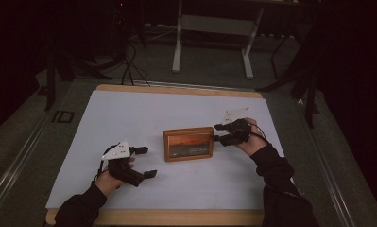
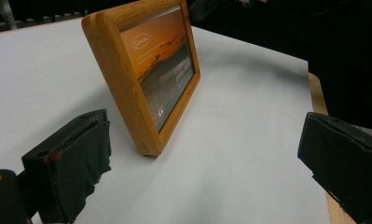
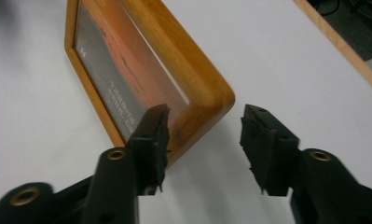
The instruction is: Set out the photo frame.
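A wooden picture frame point(image 1: 189, 144) with a sunset photo stands upright on the white tabletop point(image 1: 176, 106), near the middle. My right gripper point(image 1: 217, 132) is at the frame's right end. In the right gripper view the frame's corner point(image 3: 207, 100) lies between the jaws of my right gripper point(image 3: 204, 135); one pad overlaps the frame's front and the other stands clear of its back. My left gripper point(image 1: 147, 162) rests open to the front left of the frame, apart from it. In the left gripper view the frame point(image 2: 160, 70) stands ahead of my wide-open left gripper point(image 2: 204, 158).
The white sheet lies on a wooden board whose edge point(image 1: 176, 217) shows along the front and back. Beyond the table are a dark floor, the white legs of a desk point(image 1: 177, 47) and cables point(image 1: 129, 66). A dark sleeve point(image 1: 285, 189) crosses the front right.
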Available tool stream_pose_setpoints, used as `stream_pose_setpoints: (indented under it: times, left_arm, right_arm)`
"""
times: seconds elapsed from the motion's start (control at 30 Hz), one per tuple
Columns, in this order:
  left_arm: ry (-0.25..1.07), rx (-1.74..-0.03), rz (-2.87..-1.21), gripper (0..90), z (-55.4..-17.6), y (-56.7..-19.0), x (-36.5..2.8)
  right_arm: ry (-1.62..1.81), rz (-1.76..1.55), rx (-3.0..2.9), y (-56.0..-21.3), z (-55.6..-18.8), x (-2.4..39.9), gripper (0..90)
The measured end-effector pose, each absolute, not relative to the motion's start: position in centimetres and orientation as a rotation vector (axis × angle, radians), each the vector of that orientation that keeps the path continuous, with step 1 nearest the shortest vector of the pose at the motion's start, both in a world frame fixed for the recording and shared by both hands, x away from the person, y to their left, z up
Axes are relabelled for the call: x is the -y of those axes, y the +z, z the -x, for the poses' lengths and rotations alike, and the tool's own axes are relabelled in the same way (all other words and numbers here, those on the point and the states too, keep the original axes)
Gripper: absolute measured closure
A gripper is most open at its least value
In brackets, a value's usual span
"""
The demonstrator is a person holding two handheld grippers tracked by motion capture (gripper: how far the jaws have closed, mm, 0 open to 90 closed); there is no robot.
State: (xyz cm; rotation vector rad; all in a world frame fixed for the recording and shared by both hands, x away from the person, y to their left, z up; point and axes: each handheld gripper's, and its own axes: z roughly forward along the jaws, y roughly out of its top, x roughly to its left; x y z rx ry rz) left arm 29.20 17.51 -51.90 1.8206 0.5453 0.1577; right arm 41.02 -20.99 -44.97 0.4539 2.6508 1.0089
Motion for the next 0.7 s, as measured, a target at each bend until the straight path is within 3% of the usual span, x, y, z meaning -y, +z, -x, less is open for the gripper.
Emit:
stream_pose_setpoints:
  times: [0.27,0.7]
  left_arm:
    - [0.162,-0.539,-1.820,3.0,-29.1,-51.9,-17.5]
    - [0.160,-0.533,-1.825,3.0,-29.1,-51.9,-17.4]
  right_arm:
    - [1.102,-0.619,-2.727,-47.6,-40.9,21.4,41.9]
    - [1.146,-0.639,-2.773,-50.6,-39.6,21.4,41.2]
